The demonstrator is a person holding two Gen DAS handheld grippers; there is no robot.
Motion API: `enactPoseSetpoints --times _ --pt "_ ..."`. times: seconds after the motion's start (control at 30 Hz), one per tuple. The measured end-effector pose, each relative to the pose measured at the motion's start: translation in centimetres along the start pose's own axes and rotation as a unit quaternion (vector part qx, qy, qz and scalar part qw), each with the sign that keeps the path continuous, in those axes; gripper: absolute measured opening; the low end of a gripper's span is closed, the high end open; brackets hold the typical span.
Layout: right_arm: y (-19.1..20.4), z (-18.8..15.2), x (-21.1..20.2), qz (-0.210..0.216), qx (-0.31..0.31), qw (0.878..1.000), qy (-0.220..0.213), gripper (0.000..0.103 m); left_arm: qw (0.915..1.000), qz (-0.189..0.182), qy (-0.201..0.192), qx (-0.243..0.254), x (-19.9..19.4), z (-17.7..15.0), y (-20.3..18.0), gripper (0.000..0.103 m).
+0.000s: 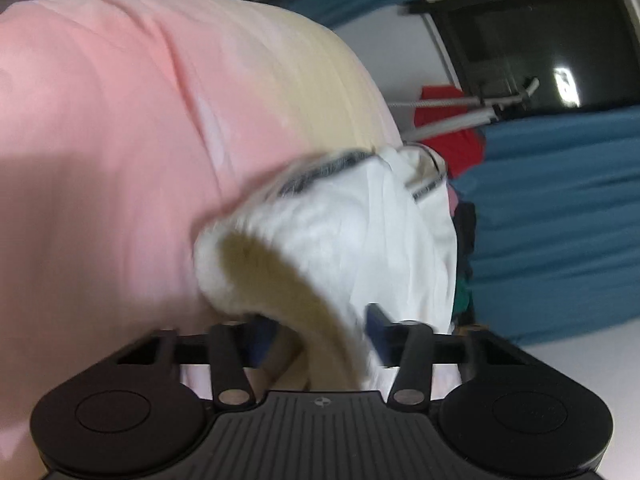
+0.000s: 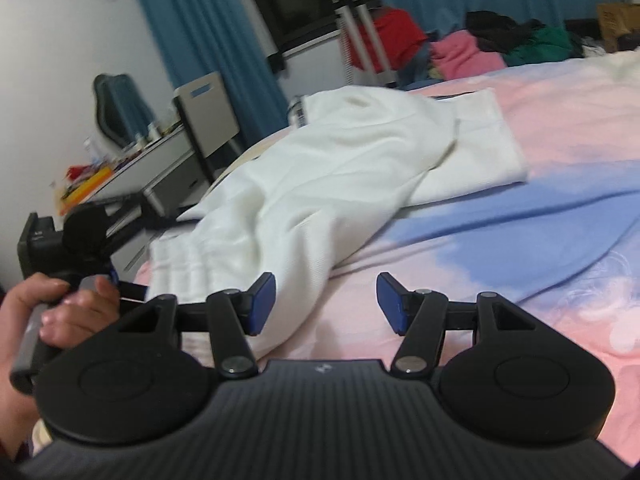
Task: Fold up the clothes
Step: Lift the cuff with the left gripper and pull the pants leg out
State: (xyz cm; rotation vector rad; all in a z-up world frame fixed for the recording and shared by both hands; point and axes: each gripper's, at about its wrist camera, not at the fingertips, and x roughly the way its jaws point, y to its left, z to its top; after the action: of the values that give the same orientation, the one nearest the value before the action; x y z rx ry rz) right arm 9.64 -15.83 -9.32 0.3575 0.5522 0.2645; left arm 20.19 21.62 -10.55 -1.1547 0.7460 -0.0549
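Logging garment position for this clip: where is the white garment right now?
In the right wrist view the white garment lies rumpled on the pink and blue bedsheet near the bed's left edge, its near end between the open right gripper and the left gripper.

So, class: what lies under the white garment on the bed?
The white garment lies on a pink and blue bedsheet, which shows all around it. Anything directly beneath the cloth is covered and cannot be seen.
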Motion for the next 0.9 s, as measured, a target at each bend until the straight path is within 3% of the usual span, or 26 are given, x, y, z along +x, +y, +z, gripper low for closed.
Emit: enactPoseSetpoints --times 0.07,0.1,0.3,0.37,0.43,0.57,0.6,0.63,0.7,0.73,0.8,0.9 --pt "-0.7 0.3 -0.1 -0.006 0.012 1.0 -0.005 0.06 0.9997 0.002 -0.023 0.004 0.0 1.1 -0.6 0.018" --pt "-1.1 0.5 -0.1 -0.007 0.017 1.0 -0.008 0.06 0.9989 0.01 -0.039 0.022 -0.3 2.0 -1.4 0.015" --pt "-3.7 1.9 0.0 -0.02 0.052 0.998 -0.033 0.06 0.9786 0.08 -0.144 0.123 -2.2 8.8 -7.0 0.014" --pt "-4.7 2.5 0.4 -0.023 0.072 0.996 -0.041 0.06 0.9603 0.128 -0.191 0.157 -1.9 11.5 -9.2 0.014" --pt "-5.8 3.0 0.9 -0.023 0.088 0.995 -0.047 0.06 0.9364 0.18 -0.229 0.195 -0.4 13.8 -10.7 0.014" --pt "-7.7 3.4 2.5 -0.027 0.107 0.993 -0.052 0.06 0.9079 0.267 -0.205 0.25 5.4 16.1 -11.0 0.016" --pt "-8.1 3.4 3.0 -0.026 0.11 0.992 -0.051 0.06 0.9139 0.269 -0.192 0.236 6.5 16.3 -10.6 0.02" --pt "-8.5 3.4 3.5 -0.025 0.113 0.992 -0.049 0.059 0.928 0.255 -0.18 0.204 6.9 16.1 -10.0 0.025" --pt "-9.0 3.4 4.4 -0.021 0.12 0.992 -0.043 0.059 0.9442 0.216 -0.166 0.186 6.0 14.7 -9.2 0.051" --pt "-9.2 3.3 4.7 -0.017 0.127 0.991 -0.04 0.059 0.9433 0.208 -0.166 0.198 5.4 13.7 -9.3 0.057" --pt "-9.2 3.4 5.2 -0.007 0.128 0.991 -0.036 0.059 0.9298 0.225 -0.166 0.239 4.3 11.8 -10.4 0.082" --pt "-8.5 3.5 4.9 0.0 0.111 0.993 -0.039 0.059 0.9168 0.217 -0.17 0.289 0.8 7.6 -11.8 0.085"
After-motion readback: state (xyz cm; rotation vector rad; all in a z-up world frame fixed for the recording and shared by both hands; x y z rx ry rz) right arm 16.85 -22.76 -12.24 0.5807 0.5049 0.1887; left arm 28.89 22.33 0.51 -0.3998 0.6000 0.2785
